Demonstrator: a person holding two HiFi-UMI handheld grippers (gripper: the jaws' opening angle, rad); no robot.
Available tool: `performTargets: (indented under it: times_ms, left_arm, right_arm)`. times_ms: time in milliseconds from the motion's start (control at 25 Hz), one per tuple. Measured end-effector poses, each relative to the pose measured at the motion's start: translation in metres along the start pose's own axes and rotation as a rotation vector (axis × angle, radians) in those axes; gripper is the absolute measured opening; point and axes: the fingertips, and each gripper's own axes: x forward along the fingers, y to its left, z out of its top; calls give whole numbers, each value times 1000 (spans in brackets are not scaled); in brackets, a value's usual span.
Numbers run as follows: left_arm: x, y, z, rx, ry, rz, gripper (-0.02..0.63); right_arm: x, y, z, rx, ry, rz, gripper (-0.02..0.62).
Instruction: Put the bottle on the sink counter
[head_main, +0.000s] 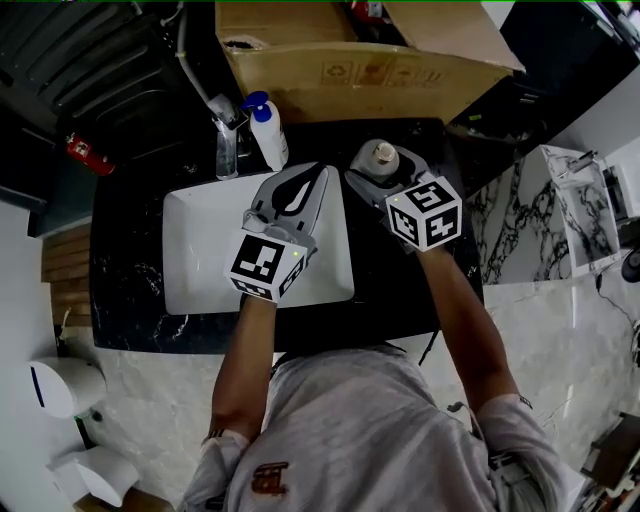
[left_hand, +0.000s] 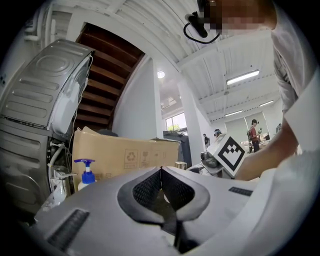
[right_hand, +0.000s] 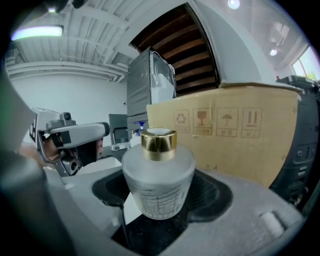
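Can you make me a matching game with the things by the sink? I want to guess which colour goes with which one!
Things:
1 bottle
2 soap dispenser
3 sink
4 cardboard box

Colours:
A blue pump on top
B white all over
C gold cap
D brown

Pairs: 1-C, 2-A, 3-B, 4-D

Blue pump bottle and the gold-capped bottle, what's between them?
Only bare black counter lies between the pump bottle and the gold-capped bottle, as the head view shows.
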Motion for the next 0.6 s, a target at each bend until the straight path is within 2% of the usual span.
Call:
performTargets:
  times_ms: [280, 600]
  left_arm:
    - [1, 7, -21, -25, 35, 9, 2]
    - [-7, 12, -27, -33, 46, 16, 2]
  right_arm:
    - [32, -12, -32, -3, 113, -8, 331]
    - [53, -15, -51, -35, 200, -14, 331]
